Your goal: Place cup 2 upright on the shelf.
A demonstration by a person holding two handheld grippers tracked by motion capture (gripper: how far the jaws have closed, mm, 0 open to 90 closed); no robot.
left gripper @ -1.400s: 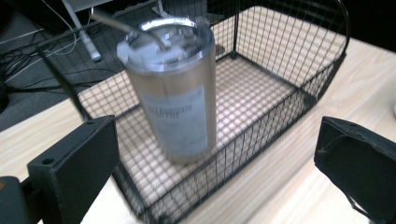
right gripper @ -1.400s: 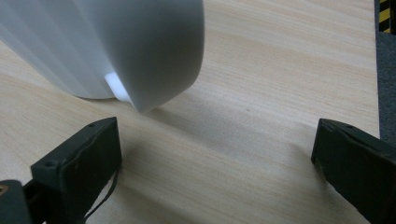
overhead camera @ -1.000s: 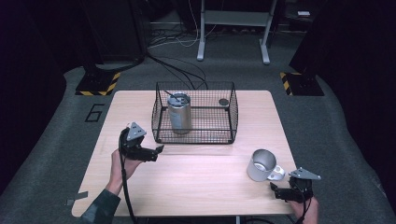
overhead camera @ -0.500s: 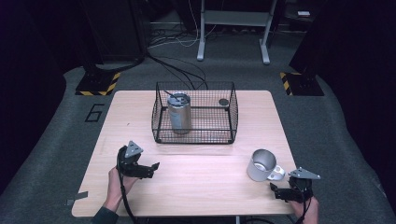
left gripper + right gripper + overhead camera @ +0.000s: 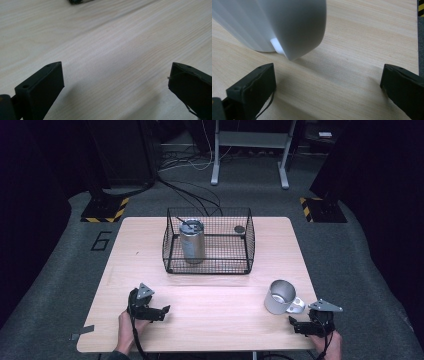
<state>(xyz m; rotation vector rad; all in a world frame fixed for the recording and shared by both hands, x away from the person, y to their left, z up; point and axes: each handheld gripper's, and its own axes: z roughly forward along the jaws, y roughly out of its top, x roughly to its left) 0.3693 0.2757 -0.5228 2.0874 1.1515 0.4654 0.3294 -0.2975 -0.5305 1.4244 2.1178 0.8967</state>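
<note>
On the table (image 5: 210, 295) stands a wire basket (image 5: 208, 265) with a metal can (image 5: 192, 241) upright inside. A steel mug (image 5: 279, 296) stands near the right gripper (image 5: 298, 325); it is judged light, stiff and slippery, best taken by the handle. Both grippers' jaws are wide apart. Since 1 second ago, the left gripper (image 5: 162, 310) was drawn back toward the table's near edge.

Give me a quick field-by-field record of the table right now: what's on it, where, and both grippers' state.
table: light wood
basket: black wire, at the table's far middle
can: metal, upright inside the basket, left part
small dark round thing: in the basket's far right corner, too small to identify
mug: metal, near right on the table, outside the basket, handle toward the right gripper
left gripper: open, low over bare wood, holds nothing
right gripper: open, close to the mug, holds nothing
</note>
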